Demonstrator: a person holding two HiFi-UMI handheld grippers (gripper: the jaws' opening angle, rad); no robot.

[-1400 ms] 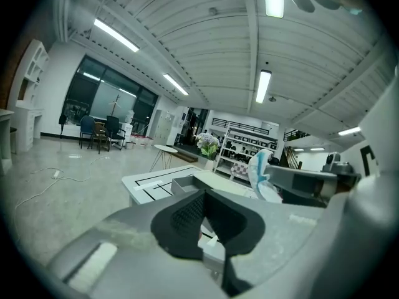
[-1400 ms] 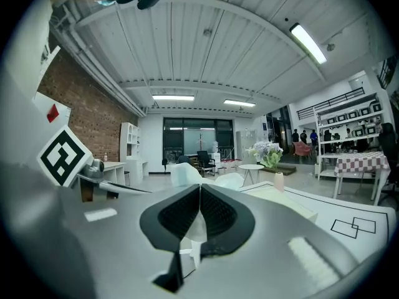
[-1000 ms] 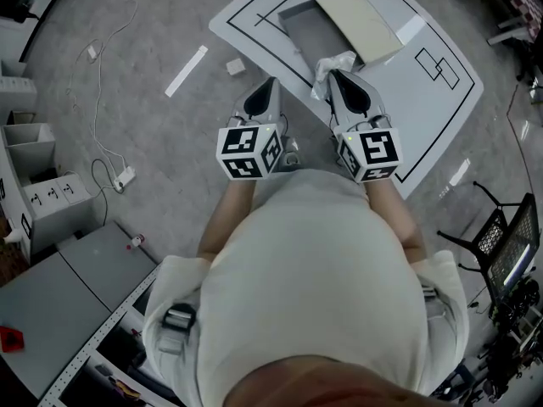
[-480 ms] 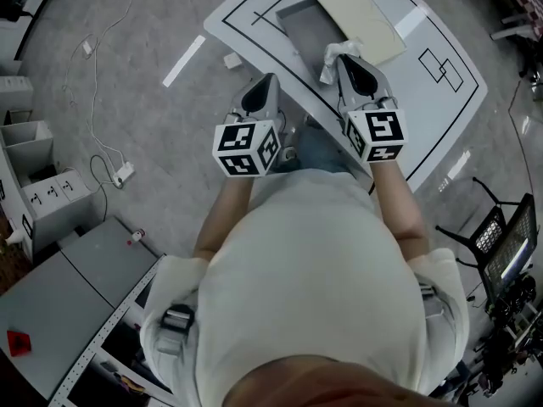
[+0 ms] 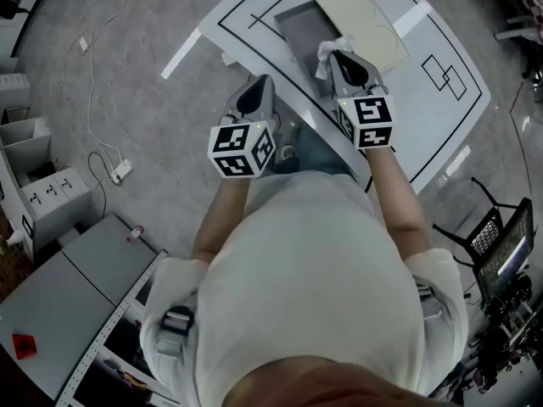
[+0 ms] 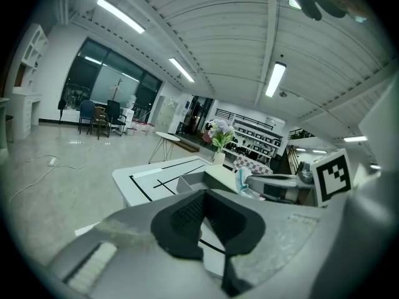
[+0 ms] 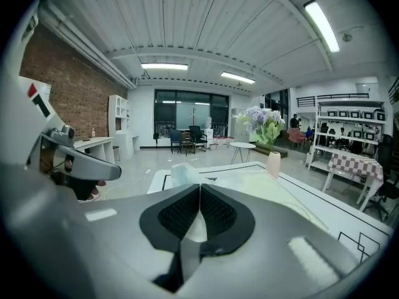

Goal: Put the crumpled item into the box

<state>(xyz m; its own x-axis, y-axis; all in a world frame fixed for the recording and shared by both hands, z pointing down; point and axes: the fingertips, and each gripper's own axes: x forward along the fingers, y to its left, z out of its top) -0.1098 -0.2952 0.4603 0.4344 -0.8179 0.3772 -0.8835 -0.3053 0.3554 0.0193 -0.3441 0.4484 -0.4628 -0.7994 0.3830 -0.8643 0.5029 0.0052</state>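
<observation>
Right gripper [image 5: 338, 58] with crumpled item [image 5: 327, 51] farther forward, lid [image 5: 365, 15] half over box [image 5: 299, 24]

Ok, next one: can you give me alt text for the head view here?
Seen from above, a person's right gripper is shut on a white crumpled item at the near edge of an open grey box on a white table. The left gripper is shut and empty, just off the table's edge.
</observation>
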